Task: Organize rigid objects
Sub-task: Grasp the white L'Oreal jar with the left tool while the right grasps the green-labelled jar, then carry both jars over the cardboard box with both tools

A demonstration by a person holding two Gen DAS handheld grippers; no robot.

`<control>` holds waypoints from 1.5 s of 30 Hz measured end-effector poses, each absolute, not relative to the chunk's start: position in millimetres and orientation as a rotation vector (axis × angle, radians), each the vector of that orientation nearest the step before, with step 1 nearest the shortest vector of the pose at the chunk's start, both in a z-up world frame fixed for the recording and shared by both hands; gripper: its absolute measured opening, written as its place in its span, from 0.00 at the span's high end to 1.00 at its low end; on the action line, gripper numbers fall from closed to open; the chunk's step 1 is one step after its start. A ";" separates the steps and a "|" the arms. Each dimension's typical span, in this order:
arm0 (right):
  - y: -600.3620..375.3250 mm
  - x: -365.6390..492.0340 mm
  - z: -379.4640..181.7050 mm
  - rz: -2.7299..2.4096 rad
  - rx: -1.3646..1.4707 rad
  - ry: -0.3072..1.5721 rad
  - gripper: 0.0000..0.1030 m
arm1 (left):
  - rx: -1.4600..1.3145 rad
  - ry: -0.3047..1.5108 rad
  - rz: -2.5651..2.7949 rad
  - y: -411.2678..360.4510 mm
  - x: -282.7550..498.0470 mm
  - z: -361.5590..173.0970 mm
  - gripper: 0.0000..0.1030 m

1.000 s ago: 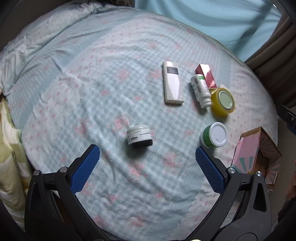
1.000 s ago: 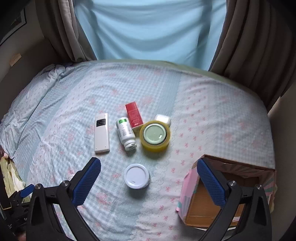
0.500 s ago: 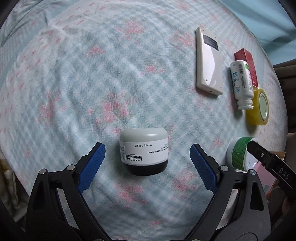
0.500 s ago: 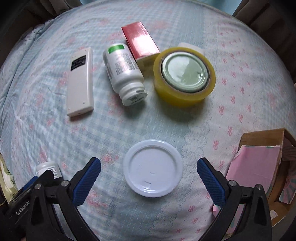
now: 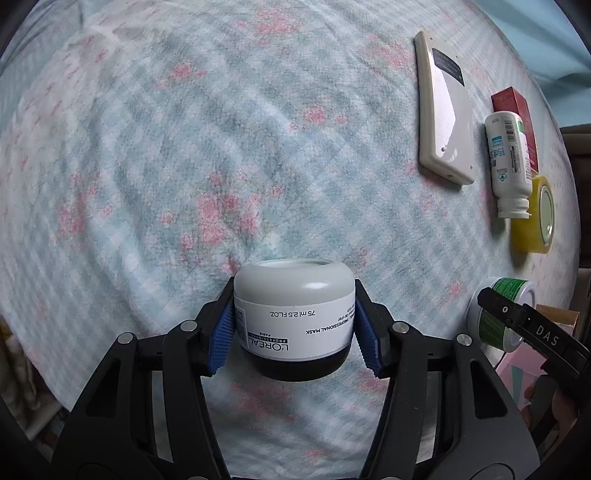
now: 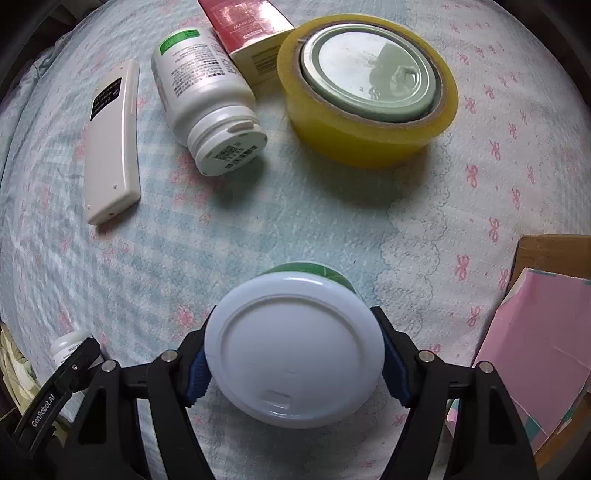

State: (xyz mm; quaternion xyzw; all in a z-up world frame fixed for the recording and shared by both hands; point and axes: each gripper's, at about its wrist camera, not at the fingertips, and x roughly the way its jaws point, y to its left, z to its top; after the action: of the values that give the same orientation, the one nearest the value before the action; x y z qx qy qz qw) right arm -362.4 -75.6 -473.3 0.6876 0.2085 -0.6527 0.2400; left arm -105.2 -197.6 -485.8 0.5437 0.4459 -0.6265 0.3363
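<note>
My left gripper (image 5: 294, 332) is shut on a white L'Oreal cream jar (image 5: 294, 319) with a black base, standing upside down on the bed. My right gripper (image 6: 294, 360) is shut on a green jar with a white lid (image 6: 294, 349); that jar also shows in the left wrist view (image 5: 496, 317). The cream jar shows at the left edge of the right wrist view (image 6: 68, 347). A white remote (image 6: 110, 140), a white pill bottle lying on its side (image 6: 205, 99), a red box (image 6: 247, 26) and a yellow tape roll around a tin (image 6: 369, 88) lie beyond.
The bed is covered with a light blue floral sheet (image 5: 184, 147). An open cardboard box with pink flaps (image 6: 543, 332) stands at the right. The remote (image 5: 443, 110), pill bottle (image 5: 508, 162) and tape roll (image 5: 533, 214) line the right side of the left wrist view.
Both grippers came down to the bed and closed: the left on the cream jar, the right on the white-lidded green jar. Both were open half a second ago.
</note>
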 end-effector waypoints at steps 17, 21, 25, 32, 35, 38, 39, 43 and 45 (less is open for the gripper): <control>-45.8 -349.5 -438.5 -1.786 1.746 0.614 0.33 | 1.303 1.195 -1.659 -181.6 -97.1 -450.4 0.48; -31.9 -341.1 -405.9 -1.817 1.697 0.591 0.33 | 1.236 1.160 -1.721 -177.3 -95.4 -412.4 0.48; -16.5 -332.2 -358.5 -1.853 1.628 0.551 0.33 | 1.195 1.072 -1.834 -200.9 -87.0 -383.4 0.48; -44.7 -320.2 -271.2 -1.912 1.547 0.400 0.33 | 1.147 0.933 -2.043 -214.5 -119.3 -308.9 0.48; -31.0 -314.7 -229.0 -1.918 1.493 0.345 0.33 | 1.143 0.881 -2.125 -203.1 -130.5 -268.1 0.48; -11.0 -321.5 -202.1 -1.928 1.437 0.314 0.34 | 1.118 0.844 -2.199 -183.6 -149.2 -233.2 0.48; -2.6 -326.2 -192.0 -1.931 1.418 0.304 0.34 | 1.108 0.836 -2.222 -174.4 -157.6 -222.2 0.48; 36.9 -347.6 -160.4 -1.964 1.359 0.283 0.34 | 1.083 0.827 -2.296 -132.5 -192.5 -187.2 0.48; 60.6 -360.0 -149.5 -1.989 1.344 0.285 0.34 | 1.082 0.824 -2.337 -108.1 -212.8 -174.2 0.48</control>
State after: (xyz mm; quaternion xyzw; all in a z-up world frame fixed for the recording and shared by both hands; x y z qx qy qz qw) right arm -360.0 60.6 -149.5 0.5200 0.1103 -0.7694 0.3543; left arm -212.8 -108.1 -174.2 0.3905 0.2974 -0.8438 0.2170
